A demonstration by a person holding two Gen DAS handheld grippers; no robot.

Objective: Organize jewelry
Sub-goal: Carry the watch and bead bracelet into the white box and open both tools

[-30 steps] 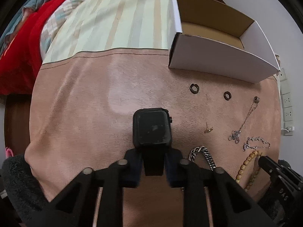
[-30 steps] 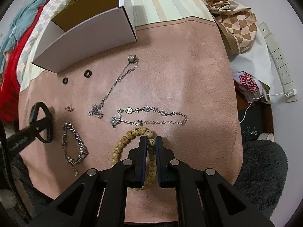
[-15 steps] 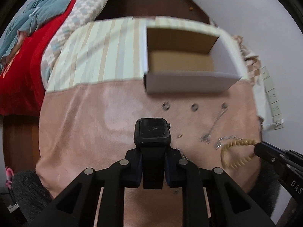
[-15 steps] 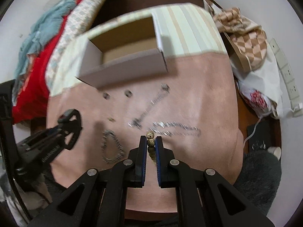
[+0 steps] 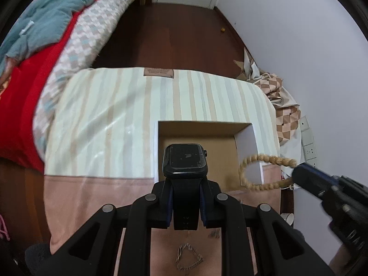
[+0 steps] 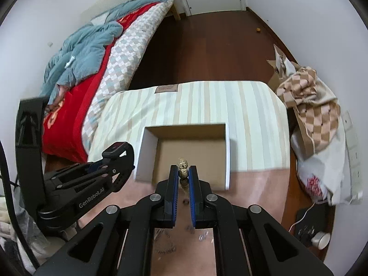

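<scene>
On the near part of the worktop (image 5: 76, 197), which is covered in pink suede-like cloth, a thin silver chain (image 5: 188, 258) lies in a loose loop, seen between the arms of the left tongs (image 5: 185, 203). Those left tongs are clenched on the strap of a black square-faced smartwatch (image 5: 184, 158), whose dark screen stands up past the tips, over the open white cardboard box with a brown inside (image 5: 202, 135). The right tongs (image 6: 183, 184) are clamped on a string of tan speckled wooden beads (image 6: 183, 169), a few beads poking out above the tips; in the left wrist view the bead loop (image 5: 260, 172) hangs in the air at the box's right wall. The box sits where the pink cloth meets a pale striped cloth (image 6: 207, 101) covering the far half of the worktop. Beyond the far edge are dark wooden floor (image 6: 207, 46) and a bed with a red cover and blue-grey blanket (image 6: 92, 53).
</scene>
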